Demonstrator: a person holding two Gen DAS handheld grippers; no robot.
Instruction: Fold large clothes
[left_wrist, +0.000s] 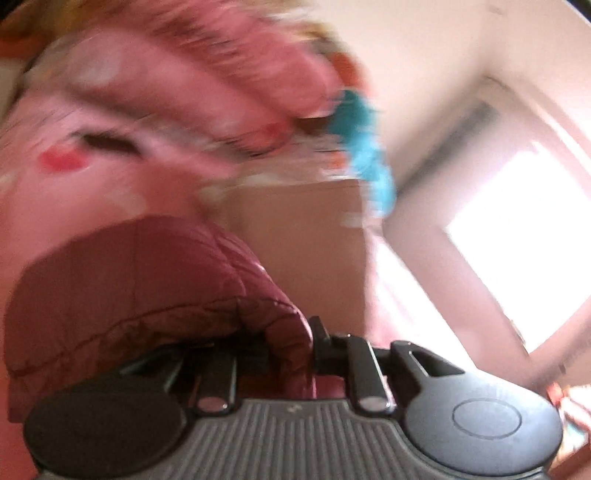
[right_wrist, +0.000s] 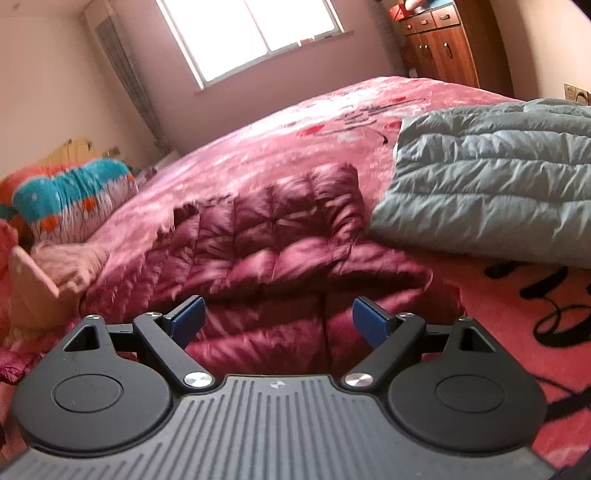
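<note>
Left gripper (left_wrist: 291, 354) fingers clamp the maroon jacket (right_wrist: 280, 258) at lower left; right gripper (right_wrist: 279, 321) fingers spread open, jacket centred just beyond them.

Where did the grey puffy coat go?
In the right wrist view the grey puffy coat lies on the pink bedspread, at the right side, its near corner just beside the maroon puffy jacket.

Your right gripper (right_wrist: 279, 325) sits just over the near edge of the quilted jacket (right_wrist: 280, 243), which lies on the bed (right_wrist: 258, 147). A second folded jacket (right_wrist: 491, 199) rests to its right, touching it. The pillow (right_wrist: 74, 199) lies far left; the window (right_wrist: 255, 33) stands behind the bed, the cabinet (right_wrist: 439, 51) at back right.
</note>
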